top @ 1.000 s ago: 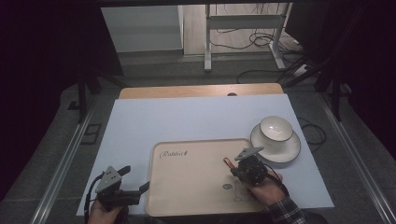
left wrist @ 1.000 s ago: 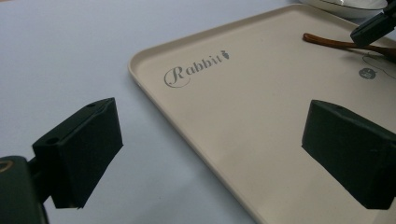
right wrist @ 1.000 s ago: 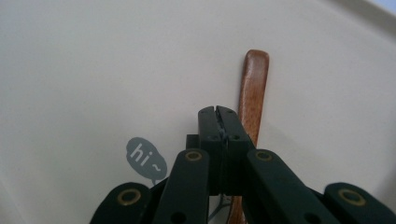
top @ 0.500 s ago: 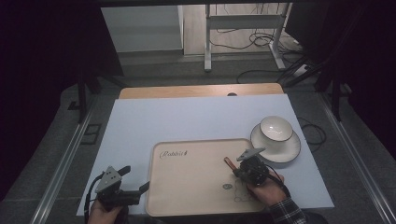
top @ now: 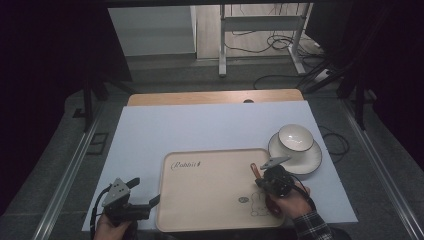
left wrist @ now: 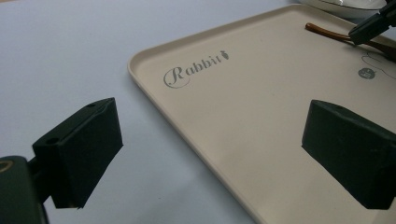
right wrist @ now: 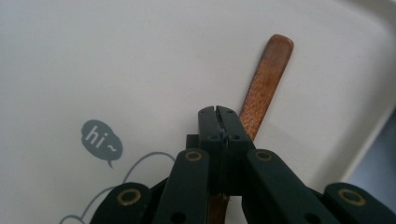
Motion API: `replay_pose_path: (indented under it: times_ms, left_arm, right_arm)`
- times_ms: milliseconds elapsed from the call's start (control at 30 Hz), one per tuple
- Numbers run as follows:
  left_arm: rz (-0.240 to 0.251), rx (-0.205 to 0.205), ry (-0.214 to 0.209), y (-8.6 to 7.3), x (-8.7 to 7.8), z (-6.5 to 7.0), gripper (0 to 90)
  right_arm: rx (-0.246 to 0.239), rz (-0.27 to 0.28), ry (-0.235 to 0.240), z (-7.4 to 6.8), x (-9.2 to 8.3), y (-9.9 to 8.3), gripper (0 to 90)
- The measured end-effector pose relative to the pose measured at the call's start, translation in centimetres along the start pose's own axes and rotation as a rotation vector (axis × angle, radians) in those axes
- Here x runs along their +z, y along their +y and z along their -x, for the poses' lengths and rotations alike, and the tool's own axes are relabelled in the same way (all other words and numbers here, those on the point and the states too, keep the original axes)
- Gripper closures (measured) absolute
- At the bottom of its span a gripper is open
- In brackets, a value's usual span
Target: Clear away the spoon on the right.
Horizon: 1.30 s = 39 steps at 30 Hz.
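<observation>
Brown wooden spoon handle point(right wrist: 266, 84) sits pinched in my right gripper point(right wrist: 218, 112) near the beige rectangular tray's point(top: 210, 200) right edge; my left gripper point(left wrist: 210, 154) hangs wide open at its left edge.

Table point(top: 210, 127): pale lavender-white sheet over the top, a strip of bare wood point(top: 215, 96) showing along the far edge. Floor point(top: 170, 72): grey, dimly lit. Metal frame legs point(top: 222, 37) stand beyond the table, with black cables point(top: 272, 45) loose on the floor around them. Light panel point(top: 150, 30) at the back. Dark surroundings at both sides. Metal rails point(top: 70, 175) flank the table.
</observation>
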<state>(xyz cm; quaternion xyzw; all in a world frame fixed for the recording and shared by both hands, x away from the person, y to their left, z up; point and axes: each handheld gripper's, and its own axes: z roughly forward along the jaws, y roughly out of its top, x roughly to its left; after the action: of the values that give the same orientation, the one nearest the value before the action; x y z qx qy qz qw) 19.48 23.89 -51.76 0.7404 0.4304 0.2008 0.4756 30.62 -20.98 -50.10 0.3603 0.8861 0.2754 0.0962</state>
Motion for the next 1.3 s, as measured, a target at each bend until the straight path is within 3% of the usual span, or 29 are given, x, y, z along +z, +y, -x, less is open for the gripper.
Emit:
replay_pose_path:
  times_ms: [433,1300]
  left_arm:
    - [-0.003,0.006,0.001,0.0,0.0,0.0,4.8]
    - [-0.007,0.007,-0.013,0.0,0.1,0.0,4.8]
  right_arm:
    - [0.023,0.005,-0.022,1.1,-0.4,-0.4,89.8]
    - [0.016,0.046,-0.015,0.7,-1.1,-0.1,83.3]
